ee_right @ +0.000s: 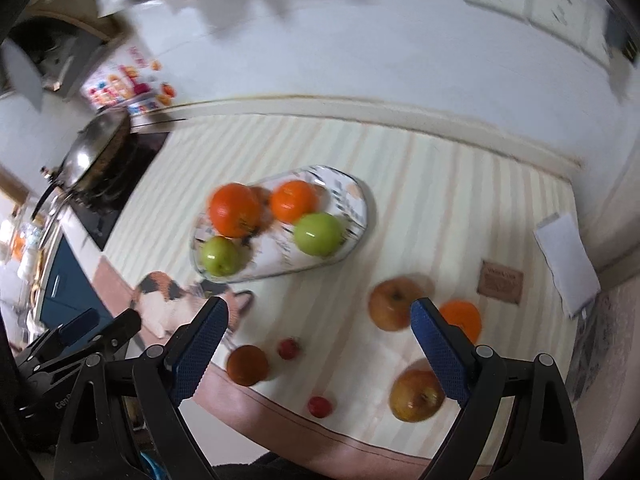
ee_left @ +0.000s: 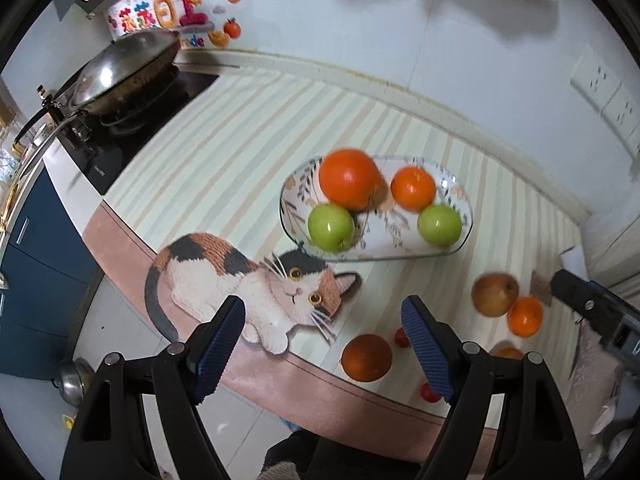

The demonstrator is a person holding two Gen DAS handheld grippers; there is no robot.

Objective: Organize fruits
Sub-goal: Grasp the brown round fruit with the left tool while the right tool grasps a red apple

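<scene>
Where striped mat (ee_left: 248, 128) meets white wall (ee_left: 360, 32) | wok (ee_left: 128, 64) left | both jaws released, empty.

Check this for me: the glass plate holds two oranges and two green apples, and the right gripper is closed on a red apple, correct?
Not quite. The plate does hold two oranges and two green apples, but the right gripper is open and holds nothing; the reddish apples lie loose on the mat. The right wrist view shows it.

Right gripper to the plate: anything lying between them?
Nothing: right wrist view shows only bare striped mat between the open right gripper and the plate; loose fruit lies nearer.
</scene>
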